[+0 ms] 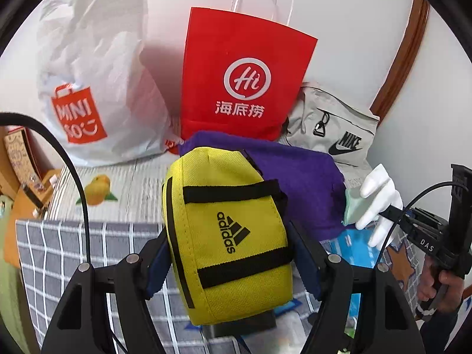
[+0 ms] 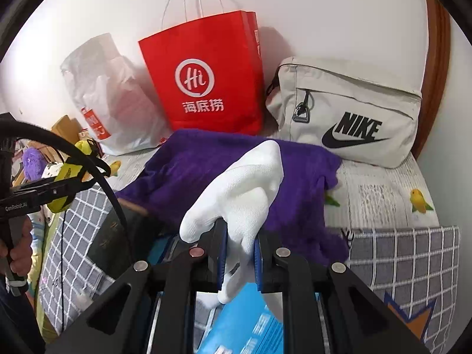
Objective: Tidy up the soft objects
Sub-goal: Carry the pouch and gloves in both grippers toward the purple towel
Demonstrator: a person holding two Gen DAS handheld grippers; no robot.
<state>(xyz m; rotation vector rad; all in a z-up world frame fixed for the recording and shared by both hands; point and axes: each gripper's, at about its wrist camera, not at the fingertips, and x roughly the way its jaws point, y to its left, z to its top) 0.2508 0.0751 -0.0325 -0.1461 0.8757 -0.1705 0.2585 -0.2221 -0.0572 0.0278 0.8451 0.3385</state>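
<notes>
My left gripper (image 1: 233,255) is shut on a yellow Adidas pouch (image 1: 230,236) with black straps, its pads pressing both sides. The right wrist view shows that pouch (image 2: 66,177) and the left gripper (image 2: 56,188) at the far left. A white glove (image 2: 242,194) hangs limp from between the jaws of my right gripper (image 2: 240,253), which is shut on it. The glove (image 1: 380,194) and the right gripper (image 1: 393,215) also show at the right of the left wrist view. Under both lies a purple towel (image 2: 224,165) on the bed.
Against the wall stand a white Miniso plastic bag (image 1: 97,88), a red paper bag (image 1: 244,73) and a grey Nike bag (image 2: 348,112). A grey checked cloth (image 2: 407,253) and a blue box (image 2: 250,324) lie near me. Clutter sits at the far left (image 2: 32,159).
</notes>
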